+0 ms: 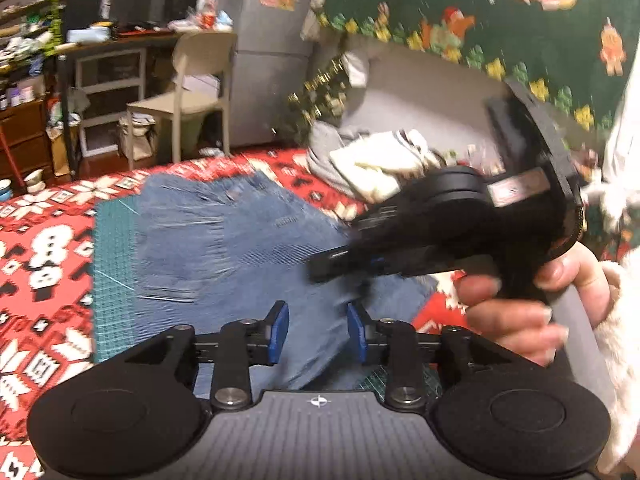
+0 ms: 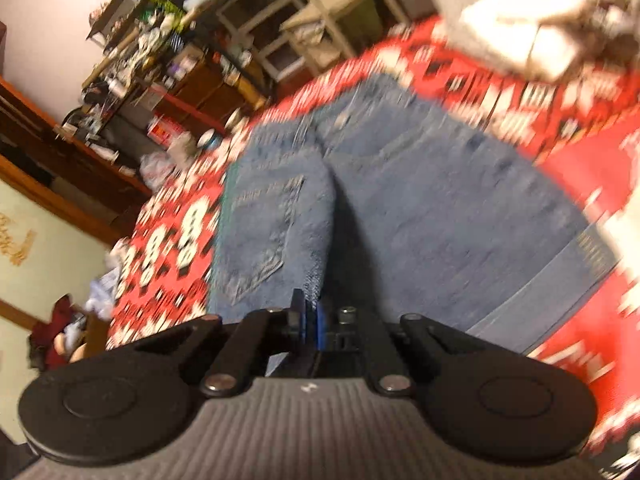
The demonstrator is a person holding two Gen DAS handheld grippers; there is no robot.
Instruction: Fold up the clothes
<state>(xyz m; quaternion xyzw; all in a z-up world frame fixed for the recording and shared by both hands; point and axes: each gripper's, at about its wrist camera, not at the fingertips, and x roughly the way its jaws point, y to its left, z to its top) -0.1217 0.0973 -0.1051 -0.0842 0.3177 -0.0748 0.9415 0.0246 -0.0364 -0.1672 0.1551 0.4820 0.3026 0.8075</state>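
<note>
Left hand-held gripper [image 1: 317, 333] has its blue pads spread apart with nothing between them, hovering low center in its own view over the jeans [image 1: 240, 248]. Right hand-held gripper [image 2: 310, 322] looks pressed together on a raised fold of the denim, bottom center of its view; the blue pads are tight against each other with cloth bunched right at them. It's pretty blurry though. In the left view you can also see that right gripper coming in from the right side of the frame, with the person's hand [image 1: 532, 304] wrapped round its handle and a fuzzy white sleeve [image 1: 618, 320] behind it.

Biggest thing after that is the red patterned blanket [image 1: 40, 264] with white snowflake and snowman shapes, covering most of the lower left. The jeans lie mostly flat on it in the middle of both frames, back pocket [image 2: 264, 236] visible left of center in the right view. One edge of them sits on a green grid cutting mat [image 1: 114, 256].

Upper right of the left view there's a dark green Christmas blanket [image 1: 520, 32], and below it a loose pile of white and grey clothes [image 1: 376, 164], well apart from the jeans. A beige chair [image 1: 192, 80] stands in the upper left, beside cluttered shelves.
</note>
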